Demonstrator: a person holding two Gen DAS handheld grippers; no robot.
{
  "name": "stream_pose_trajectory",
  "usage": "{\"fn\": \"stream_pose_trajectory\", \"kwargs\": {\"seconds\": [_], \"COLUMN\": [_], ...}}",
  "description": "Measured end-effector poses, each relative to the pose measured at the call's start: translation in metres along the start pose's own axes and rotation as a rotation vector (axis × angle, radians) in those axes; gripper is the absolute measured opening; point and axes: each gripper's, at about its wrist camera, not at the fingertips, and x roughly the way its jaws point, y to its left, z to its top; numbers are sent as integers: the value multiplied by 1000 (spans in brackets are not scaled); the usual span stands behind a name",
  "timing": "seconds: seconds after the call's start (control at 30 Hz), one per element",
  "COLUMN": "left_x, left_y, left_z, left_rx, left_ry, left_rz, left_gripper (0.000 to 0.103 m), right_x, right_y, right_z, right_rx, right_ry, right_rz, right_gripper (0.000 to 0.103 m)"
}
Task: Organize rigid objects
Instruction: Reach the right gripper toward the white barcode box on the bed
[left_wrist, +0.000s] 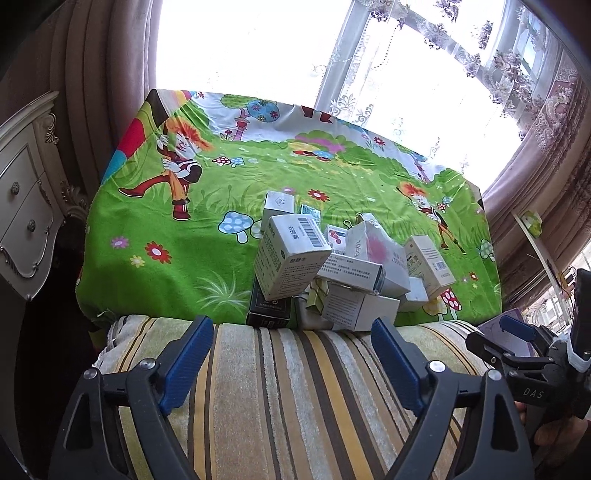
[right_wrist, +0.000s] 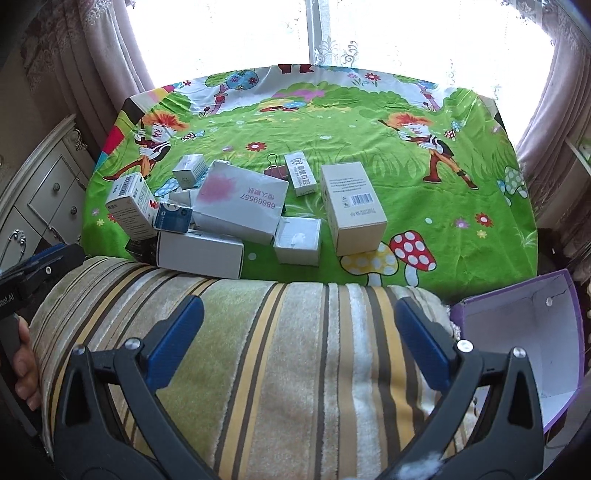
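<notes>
Right wrist view: boxes (right_wrist: 236, 206) heaped on green cloth (right_wrist: 424, 140), unsorted; purple box (right_wrist: 517, 332) at right looks empty, far corner hidden. Right gripper (right_wrist: 299, 332) and left gripper (left_wrist: 291, 354) spread wide, nothing pinched, over striped cushion (right_wrist: 277, 350). Sorting hardly begun.

Left claw (left_wrist: 291, 363), right claw (right_wrist: 299, 339): black arms, ribbed blue pads, silver screws.

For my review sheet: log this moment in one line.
left gripper open, empty | right gripper open, empty | boxes piled on cloth | purple bin empty
</notes>
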Motion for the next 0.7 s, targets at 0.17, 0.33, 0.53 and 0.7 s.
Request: {"fn": "stream_pose_trajectory", "kwargs": {"seconds": [0.17,0.33,0.53,0.7], "left_x": [14,30,46,59], "left_y": [-3,-11,-10,-4], "left_z": [20,33,44,49], "left_rx": [-28,-20,-29,-56], "left_ry": [4,22,24,55], "left_rz": [-7,24,82,74], "left_gripper": [88,88,88,83], "right_x": [10,21,46,71], "right_y": [-15,-22,-31,-38], "right_z": [13,31,50,63], "right_rx": [37,7,-27,-58], "right_ry": [7,1,33,64], "right_rz": [24,-14,-66,-112], "right_gripper": [103,103,103,103]}}
